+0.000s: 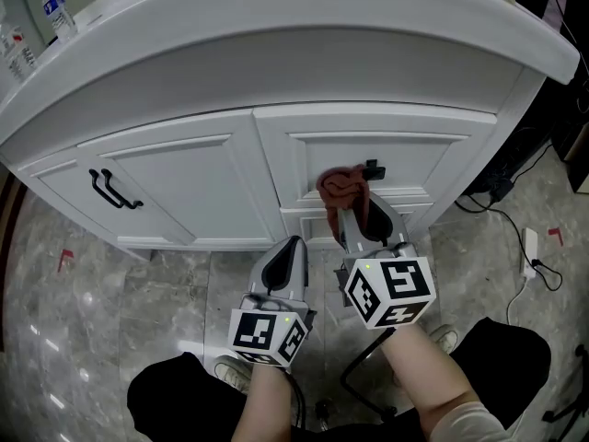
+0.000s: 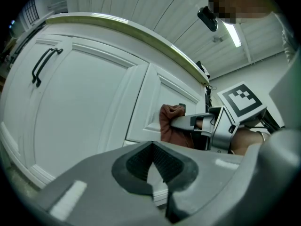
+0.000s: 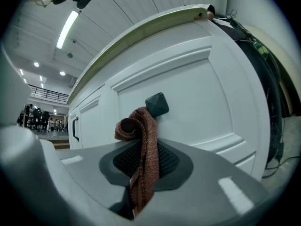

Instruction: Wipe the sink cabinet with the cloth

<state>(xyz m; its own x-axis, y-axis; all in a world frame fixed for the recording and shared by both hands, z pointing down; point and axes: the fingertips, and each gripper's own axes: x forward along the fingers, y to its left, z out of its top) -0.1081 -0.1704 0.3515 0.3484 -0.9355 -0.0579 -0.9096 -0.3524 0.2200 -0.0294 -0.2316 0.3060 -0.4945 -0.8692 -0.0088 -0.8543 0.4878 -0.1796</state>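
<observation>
A white sink cabinet (image 1: 184, 168) with panelled doors fills the upper head view. My right gripper (image 1: 352, 212) is shut on a rust-brown cloth (image 1: 342, 189), whose bunched end presses against the right-hand door just below a black square knob (image 1: 373, 168). In the right gripper view the cloth (image 3: 141, 149) hangs pinched between the jaws, the knob (image 3: 157, 104) right behind it. My left gripper (image 1: 290, 251) hovers lower and to the left, shut with nothing in it, a short way off the cabinet. From the left gripper view the cloth (image 2: 170, 122) and the right gripper (image 2: 207, 124) show at right.
A black bar handle (image 1: 112, 191) sits on the left door. A water bottle (image 1: 58, 9) stands on the countertop at far left. Cables and a white power strip (image 1: 531, 244) lie on the marble floor to the right. The person's knees are at the bottom.
</observation>
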